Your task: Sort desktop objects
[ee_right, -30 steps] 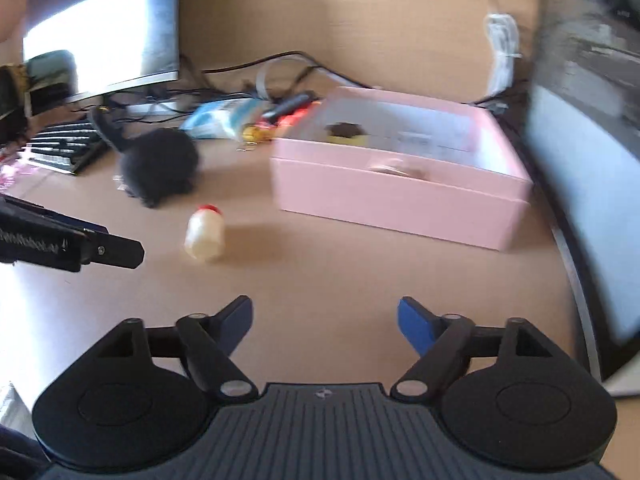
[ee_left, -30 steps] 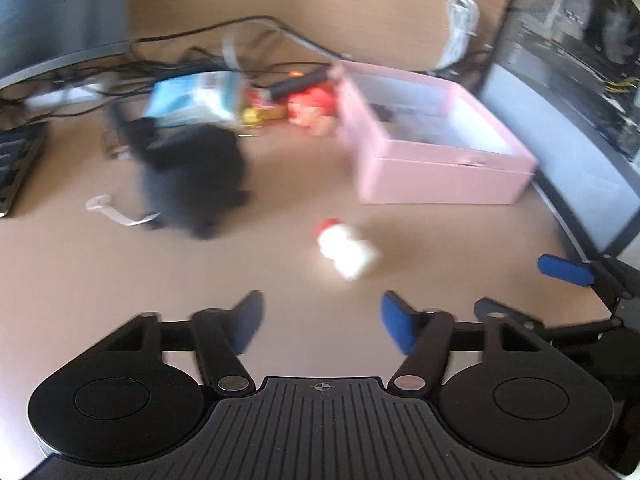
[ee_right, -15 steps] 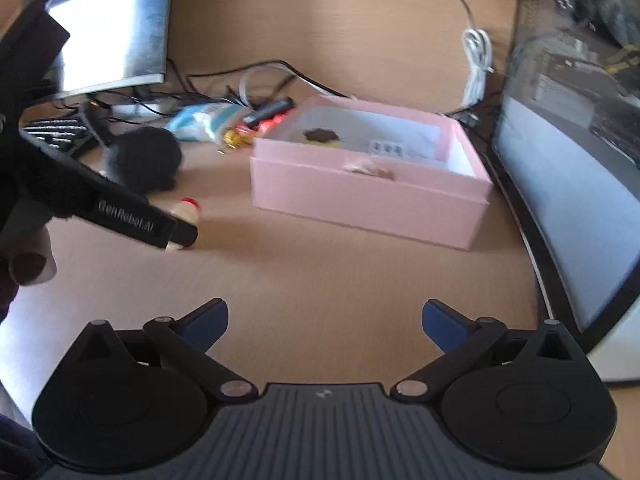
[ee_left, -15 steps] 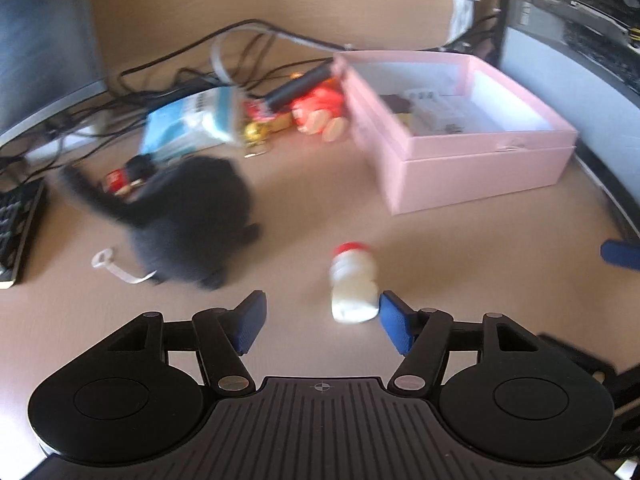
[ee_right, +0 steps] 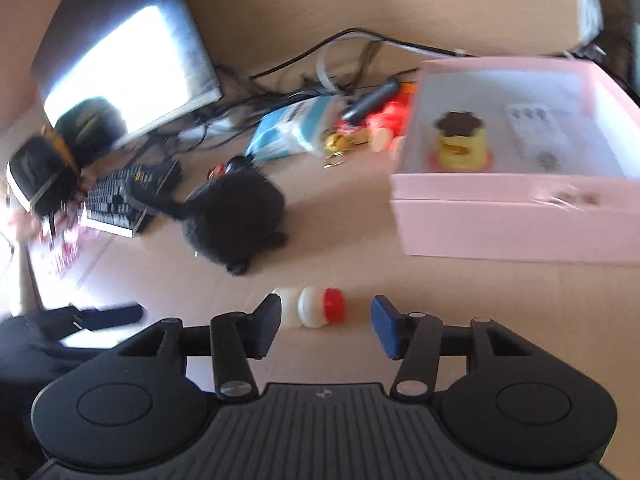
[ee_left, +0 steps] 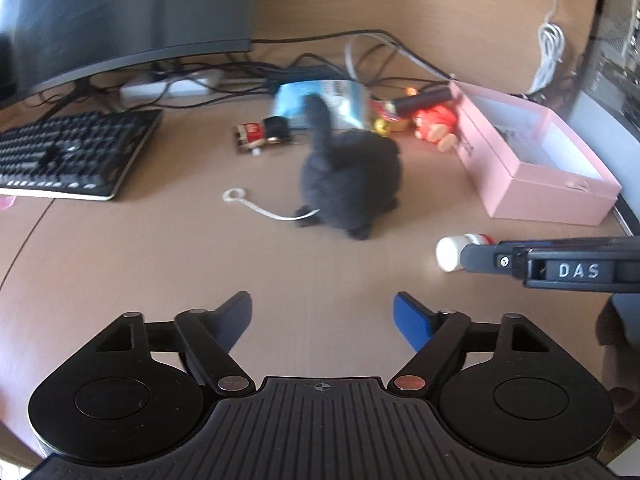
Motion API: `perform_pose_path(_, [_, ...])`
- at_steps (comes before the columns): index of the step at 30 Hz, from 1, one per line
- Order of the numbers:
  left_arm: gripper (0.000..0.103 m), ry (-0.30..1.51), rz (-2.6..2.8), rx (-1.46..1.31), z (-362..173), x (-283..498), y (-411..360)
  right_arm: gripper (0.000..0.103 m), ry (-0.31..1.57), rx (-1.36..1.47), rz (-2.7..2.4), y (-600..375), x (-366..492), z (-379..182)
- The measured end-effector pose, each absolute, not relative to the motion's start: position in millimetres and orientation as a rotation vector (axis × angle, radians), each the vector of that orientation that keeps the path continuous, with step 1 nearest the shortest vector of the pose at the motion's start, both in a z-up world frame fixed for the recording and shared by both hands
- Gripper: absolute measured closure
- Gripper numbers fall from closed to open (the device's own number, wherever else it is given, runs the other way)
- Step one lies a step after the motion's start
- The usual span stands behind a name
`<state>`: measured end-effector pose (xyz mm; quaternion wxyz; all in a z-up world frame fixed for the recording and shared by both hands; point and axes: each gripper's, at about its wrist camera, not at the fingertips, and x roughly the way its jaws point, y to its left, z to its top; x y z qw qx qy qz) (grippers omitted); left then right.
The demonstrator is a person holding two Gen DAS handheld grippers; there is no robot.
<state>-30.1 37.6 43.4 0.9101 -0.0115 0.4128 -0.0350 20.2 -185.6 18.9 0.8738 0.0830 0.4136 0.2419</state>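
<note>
- White plastic, red cap: the small bottle (ee_right: 310,306) lies on its side at lower centre of the right wrist view, between the fingers of our right gripper (ee_right: 325,326).
- Right jaws stand apart; the left blue pad looks just beside or touching the bottle's base, the right pad is clear of the cap. Nothing clamped yet.
- Left gripper (ee_left: 322,317) hovers over bare desk (ee_left: 120,264) at lower centre of its view, jaws apart and empty. The bottle (ee_left: 450,253) sits at right of that frame, partly behind the other tool.
- Pink box (ee_right: 520,216) at right of the right view, open, with a yellow toy (ee_right: 460,142) inside; we judge it the likely destination.
- Black plush (ee_right: 236,212) sits just above the bottle, mid-frame.
- Risks, as we judge them: the bottle is round and lying down, so an off-centre close could roll or squirt it out; the nearer pad may nudge it before both pads meet; the view is blurred, so alignment is uncertain.
</note>
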Motion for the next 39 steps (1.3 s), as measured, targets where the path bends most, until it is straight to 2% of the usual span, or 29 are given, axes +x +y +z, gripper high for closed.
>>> perform_pose_path(6, [0.012,0.883,-0.080,-0.038,36.9,-31.3,51.1,0.052,0.841,0.134,0.555,-164.9,30.7,11.0])
perform_pose_path(8, [0.009,0.884,-0.091,-0.034,36.8,-30.6,52.1,0.057,0.812,0.106,0.569,-159.8,31.6,12.7])
perform_pose_path(13, [0.008,0.877,-0.103,-0.020,37.6,-24.4,50.7,0.058,0.777,0.007,0.568,-153.7,31.4,21.3])
perform_pose_path(19, [0.008,0.875,-0.096,-0.039,36.2,-18.7,49.8,0.058,0.605,-0.385,0.476,-151.1,7.1,31.7])
perform_pose_path(24, [0.008,0.882,-0.097,-0.024,34.6,-21.7,44.0,0.058,0.452,-0.760,0.341,-141.0,-13.4,0.5])
perform_pose_path(27, [0.008,0.886,-0.085,-0.018,33.4,-21.8,43.2,0.058,0.405,-0.876,0.300,-134.9,-22.6,-16.2])
perform_pose_path(35, [0.007,0.884,-0.080,-0.017,32.4,-19.6,39.5,0.057,0.504,-0.627,0.408,-140.2,-28.4,6.3])
perform_pose_path(39, [0.007,0.885,-0.092,-0.012,30.3,-19.6,33.7,0.052,0.533,-0.479,0.510,-150.7,-38.5,18.9])
